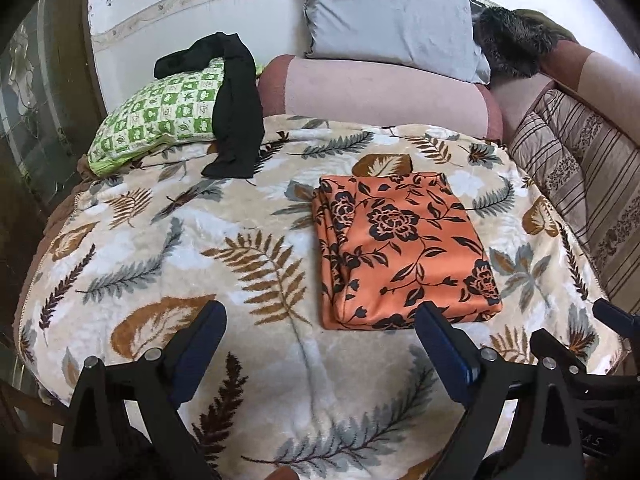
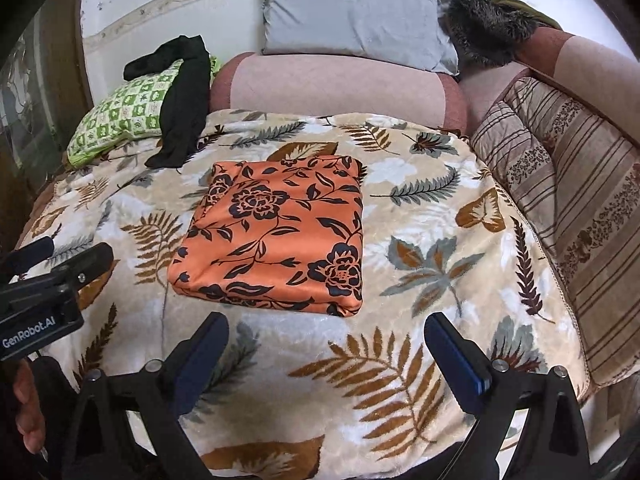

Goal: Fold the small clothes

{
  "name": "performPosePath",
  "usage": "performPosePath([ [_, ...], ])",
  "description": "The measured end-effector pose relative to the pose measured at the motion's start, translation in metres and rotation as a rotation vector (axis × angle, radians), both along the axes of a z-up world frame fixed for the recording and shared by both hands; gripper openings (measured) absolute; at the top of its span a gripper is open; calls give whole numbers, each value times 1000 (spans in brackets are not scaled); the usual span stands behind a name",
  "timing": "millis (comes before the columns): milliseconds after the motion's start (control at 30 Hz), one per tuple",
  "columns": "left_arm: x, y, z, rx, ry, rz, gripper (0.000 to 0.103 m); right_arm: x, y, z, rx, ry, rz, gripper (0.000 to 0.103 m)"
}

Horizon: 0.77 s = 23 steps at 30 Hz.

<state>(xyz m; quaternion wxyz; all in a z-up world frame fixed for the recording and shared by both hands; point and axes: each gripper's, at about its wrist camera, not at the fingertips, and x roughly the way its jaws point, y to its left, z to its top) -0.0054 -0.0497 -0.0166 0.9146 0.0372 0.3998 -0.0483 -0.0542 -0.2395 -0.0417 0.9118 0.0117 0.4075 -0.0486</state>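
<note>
A: Where do things stand?

B: My left gripper [image 1: 320, 332] and right gripper [image 2: 326, 344] both stand spread wide, holding nothing. The orange floral garment [image 2: 276, 236] lies folded on the leaf-print blanket [image 2: 420, 360], just ahead of me.

A: What next?

B: I judge the black garment [image 1: 236, 108], draped over the green pillow [image 1: 160, 120], comes next: pinch its edges and lay it flat. The plush blanket gives, so press lightly. A grey pillow [image 1: 392, 20] leans against the wall.

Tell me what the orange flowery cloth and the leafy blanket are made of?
The orange flowery cloth looks like thin, smooth, slightly shiny fabric, maybe satin or polyester: light glints off it. The leafy blanket looks like soft plush fleece: its surface is fuzzy.
</note>
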Motion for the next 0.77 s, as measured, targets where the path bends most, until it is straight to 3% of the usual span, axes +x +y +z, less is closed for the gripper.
performPosePath([
  [500, 21, -8, -4, 8, 26, 4, 96, 18, -3, 6, -19, -15, 2, 100],
  [600, 23, -7, -2, 3, 7, 8, 102, 22, -2, 6, -22, -15, 11, 100],
  [767, 32, -7, -2, -12, 9, 0, 103, 30, 0, 6, -24, -14, 20, 100],
])
